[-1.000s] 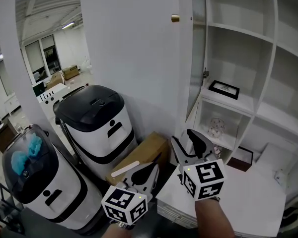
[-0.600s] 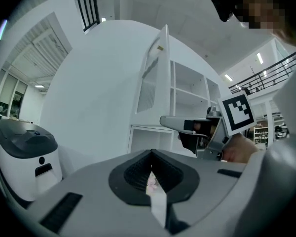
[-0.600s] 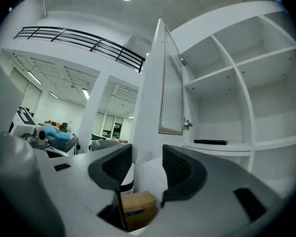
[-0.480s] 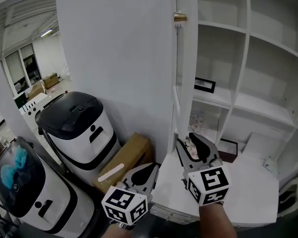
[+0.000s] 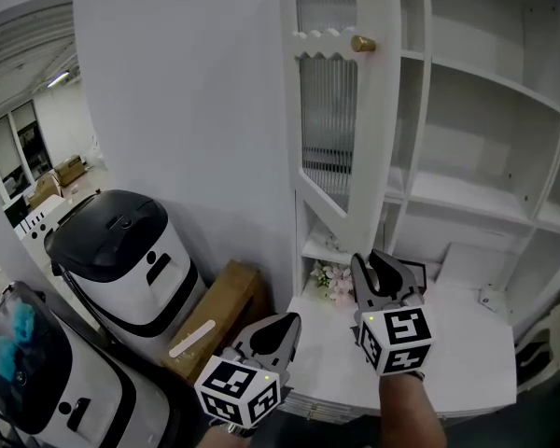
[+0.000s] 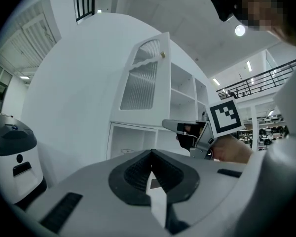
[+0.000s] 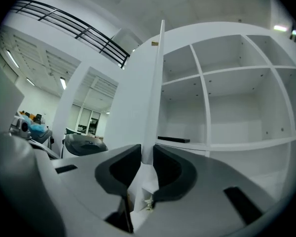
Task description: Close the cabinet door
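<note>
The cabinet (image 5: 476,138) fills the right and far part of the scene, its white shelves open to view. The door (image 5: 341,110) stands ajar at the cabinet's left side, swung out towards the near side. Its ribbed glass panel faces the head view at a slant, and a brass knob (image 5: 362,43) sits near its top right edge. The right gripper (image 5: 381,271) is at the door's lower end, pointing level and away. In the right gripper view the door (image 7: 155,83) appears edge-on, running straight up from between the jaws of the right gripper (image 7: 147,157). Those jaws are closing with the door's edge between them. The pads look to be pressing on both its faces, though the view is too tight there to be sure. The left gripper (image 5: 282,325) hangs nearer and to the left, apart from the door, over a brown box (image 5: 219,311). In its own view the jaws of the left gripper (image 6: 150,154) are together with nothing between them. The door (image 6: 145,78) and the right gripper (image 6: 187,130) show beyond it. A white bin (image 5: 121,250) with a black lid stands at the left against the wall. A white table (image 5: 457,353) lies under the right gripper.
</note>
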`<act>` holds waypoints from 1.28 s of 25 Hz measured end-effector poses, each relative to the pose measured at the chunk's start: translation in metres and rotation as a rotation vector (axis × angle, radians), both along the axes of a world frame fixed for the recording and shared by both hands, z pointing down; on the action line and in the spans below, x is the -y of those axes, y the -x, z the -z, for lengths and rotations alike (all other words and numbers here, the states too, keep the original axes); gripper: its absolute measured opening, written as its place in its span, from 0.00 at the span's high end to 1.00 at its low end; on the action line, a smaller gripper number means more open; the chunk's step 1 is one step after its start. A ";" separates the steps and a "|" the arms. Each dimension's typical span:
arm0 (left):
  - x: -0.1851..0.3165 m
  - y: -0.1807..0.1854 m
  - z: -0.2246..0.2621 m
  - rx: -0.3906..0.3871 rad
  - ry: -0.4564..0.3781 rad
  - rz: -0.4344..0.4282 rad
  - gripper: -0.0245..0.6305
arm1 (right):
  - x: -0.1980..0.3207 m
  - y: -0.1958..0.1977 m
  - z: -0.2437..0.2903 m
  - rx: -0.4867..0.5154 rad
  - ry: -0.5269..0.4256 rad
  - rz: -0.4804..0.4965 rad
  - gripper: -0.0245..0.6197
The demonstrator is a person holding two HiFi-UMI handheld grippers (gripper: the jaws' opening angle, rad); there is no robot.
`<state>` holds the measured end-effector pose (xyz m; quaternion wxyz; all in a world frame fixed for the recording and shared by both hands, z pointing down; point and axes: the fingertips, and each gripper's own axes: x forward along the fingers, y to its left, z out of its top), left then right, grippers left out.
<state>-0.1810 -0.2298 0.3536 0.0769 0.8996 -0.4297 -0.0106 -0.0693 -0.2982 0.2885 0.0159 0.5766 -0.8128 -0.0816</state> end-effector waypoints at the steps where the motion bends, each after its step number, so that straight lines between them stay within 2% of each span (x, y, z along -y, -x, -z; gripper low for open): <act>1: 0.001 -0.002 -0.001 -0.001 0.002 -0.006 0.96 | 0.001 -0.003 0.000 0.004 0.002 -0.008 0.85; 13: 0.030 -0.052 -0.005 -0.010 0.028 -0.076 0.96 | 0.032 -0.058 -0.003 0.065 0.053 -0.034 0.85; 20: 0.054 -0.083 0.000 -0.024 0.024 -0.078 0.96 | 0.053 -0.082 -0.004 0.058 0.071 -0.005 0.83; 24: 0.070 -0.098 -0.001 -0.028 0.032 -0.067 0.96 | 0.067 -0.096 -0.002 0.014 0.056 -0.020 0.82; 32: 0.091 -0.118 -0.001 -0.011 0.040 -0.049 0.96 | 0.092 -0.124 -0.001 0.030 0.053 -0.036 0.71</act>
